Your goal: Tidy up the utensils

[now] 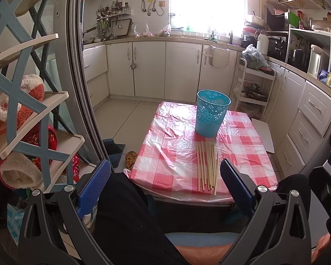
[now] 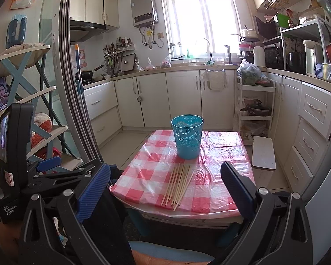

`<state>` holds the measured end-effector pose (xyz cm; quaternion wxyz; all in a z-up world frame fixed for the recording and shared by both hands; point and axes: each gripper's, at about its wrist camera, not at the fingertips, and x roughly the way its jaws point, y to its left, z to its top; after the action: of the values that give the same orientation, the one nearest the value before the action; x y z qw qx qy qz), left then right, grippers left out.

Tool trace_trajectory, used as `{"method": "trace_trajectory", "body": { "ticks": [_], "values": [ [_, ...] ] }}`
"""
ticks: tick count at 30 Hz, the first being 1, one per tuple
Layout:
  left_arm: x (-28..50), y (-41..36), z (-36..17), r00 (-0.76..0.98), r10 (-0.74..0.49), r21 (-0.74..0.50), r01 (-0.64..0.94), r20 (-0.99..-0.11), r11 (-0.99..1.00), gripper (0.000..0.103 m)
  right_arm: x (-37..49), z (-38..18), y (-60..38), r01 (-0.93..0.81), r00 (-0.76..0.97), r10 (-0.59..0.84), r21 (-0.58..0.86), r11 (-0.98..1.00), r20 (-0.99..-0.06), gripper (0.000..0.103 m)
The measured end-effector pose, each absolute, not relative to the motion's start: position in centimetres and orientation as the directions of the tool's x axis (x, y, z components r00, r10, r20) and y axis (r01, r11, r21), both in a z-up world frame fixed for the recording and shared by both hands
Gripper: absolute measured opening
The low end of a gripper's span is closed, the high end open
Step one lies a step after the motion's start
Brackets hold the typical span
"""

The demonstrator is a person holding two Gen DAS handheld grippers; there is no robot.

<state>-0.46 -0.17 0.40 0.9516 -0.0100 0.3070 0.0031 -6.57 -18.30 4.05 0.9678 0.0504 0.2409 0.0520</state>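
Chopsticks, pale wooden ones (image 1: 207, 167), lie bunched side by side on the red-and-white checked plastic tablecloth (image 1: 165, 154), just in front of the upright turquoise perforated plastic bin (image 1: 211, 116). Left gripper (image 1: 165, 174) and right gripper (image 2: 165, 178) both hang short of the table, fingers spread wide, holding nothing.

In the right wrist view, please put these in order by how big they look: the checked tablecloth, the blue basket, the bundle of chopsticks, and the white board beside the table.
1. Checked tablecloth, clearly largest.
2. Blue basket.
3 and 4. Bundle of chopsticks and white board: they look alike in size, so I will not rank them.
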Motion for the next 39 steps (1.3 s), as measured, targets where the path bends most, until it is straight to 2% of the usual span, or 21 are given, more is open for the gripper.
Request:
{"method": "trace_trajectory", "body": {
  "ticks": [10,18,23,28,30,31,36,39],
  "values": [
    [-0.8,0.0,0.5,0.817,-0.012,-0.018,0.002,-0.576,1.000,0.096,-6.5,4.0,-18.4,-0.077,0.878,0.125,0.121,0.990,-0.461,0.096],
    [-0.4,0.0,0.5,0.792,-0.007,-0.006,0.004,-0.610,1.000,0.096,-6.5,4.2,-18.6,-0.077,0.877,0.125,0.122,0.990,-0.463,0.096],
    [0.0,0.5,0.1,0.752,-0.040,-0.051,0.010,-0.658,0.999,0.096,-6.4,4.0,-17.9,-0.077,0.877,0.126,0.123,0.989,-0.463,0.096],
    [0.0,0.7,-0.1,0.762,-0.061,-0.078,0.014,-0.645,0.997,0.095,-6.2,3.9,-18.1,-0.078,0.874,0.128,0.124,0.989,-0.468,0.096],
    [0.0,1.0,-0.3,0.771,-0.100,-0.137,0.017,-0.629,0.990,0.095,-5.6,3.4,-18.4,-0.088,0.871,0.140,0.131,0.988,-0.471,0.096],
    [0.2,0.9,-0.5,0.772,-0.087,-0.120,0.014,-0.630,0.993,0.095,-5.5,3.3,-18.5,-0.090,0.870,0.142,0.130,0.987,-0.473,0.096],
    [2.6,0.5,-2.0,0.748,-0.025,-0.048,-0.009,-0.663,0.999,0.095,-2.8,1.9,-19.4,-0.091,0.836,0.156,0.147,0.985,-0.525,0.096],
    [4.9,1.0,-3.8,0.711,-0.071,-0.083,0.019,-0.700,0.996,0.095,0.0,0.0,-20.7,-0.067,0.785,0.142,0.145,0.987,-0.604,0.096]
  ]
}}
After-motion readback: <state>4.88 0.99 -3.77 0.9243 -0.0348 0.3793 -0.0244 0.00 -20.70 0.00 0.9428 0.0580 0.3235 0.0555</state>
